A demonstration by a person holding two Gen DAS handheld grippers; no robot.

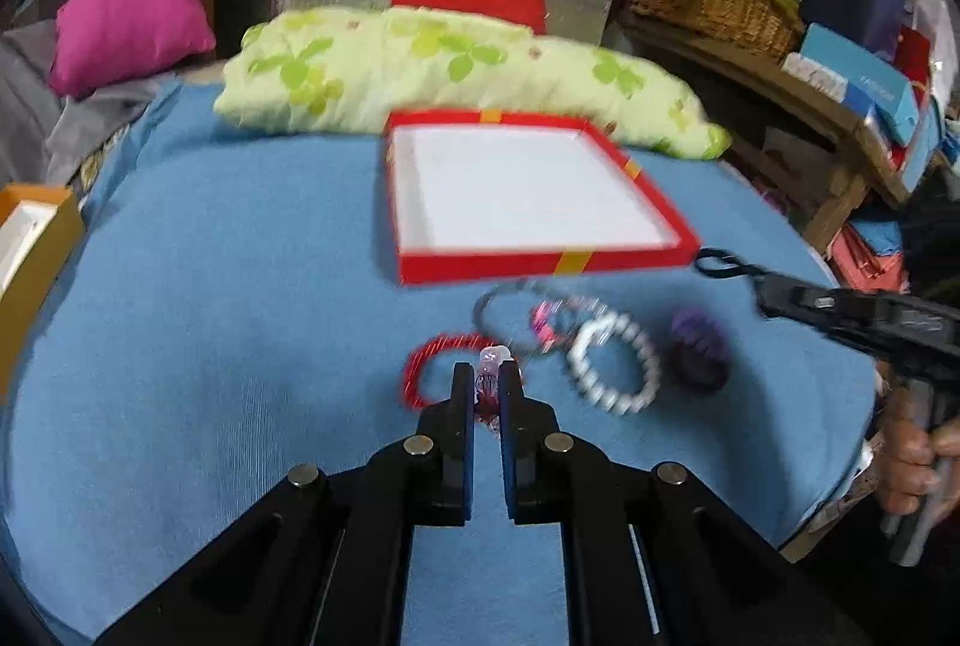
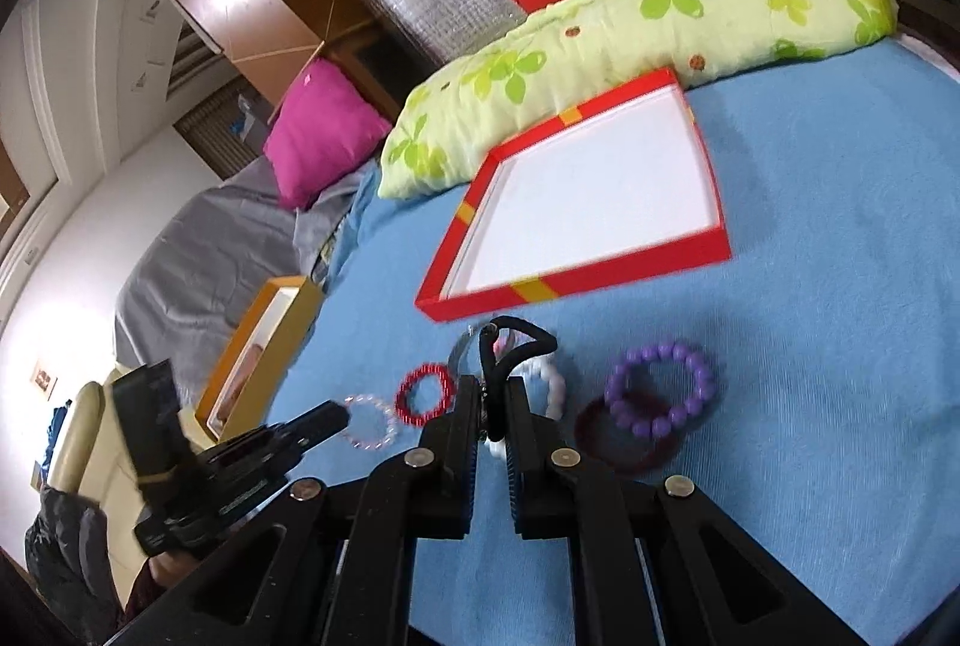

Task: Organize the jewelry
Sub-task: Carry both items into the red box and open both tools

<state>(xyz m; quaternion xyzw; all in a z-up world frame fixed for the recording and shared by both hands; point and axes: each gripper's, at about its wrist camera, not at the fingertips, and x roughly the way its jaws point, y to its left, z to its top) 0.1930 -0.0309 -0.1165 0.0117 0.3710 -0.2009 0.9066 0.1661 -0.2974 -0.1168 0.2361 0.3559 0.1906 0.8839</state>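
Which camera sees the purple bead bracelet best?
The right wrist view: the purple round-bead bracelet shows sharp and whole there, lying on the blue cloth and overlapping a dark red bangle. The left wrist view shows it only as a dark purple blur.

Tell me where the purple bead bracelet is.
Right wrist view, right of centre: the purple bead bracelet lies on the blue cloth, overlapping a dark red bangle.
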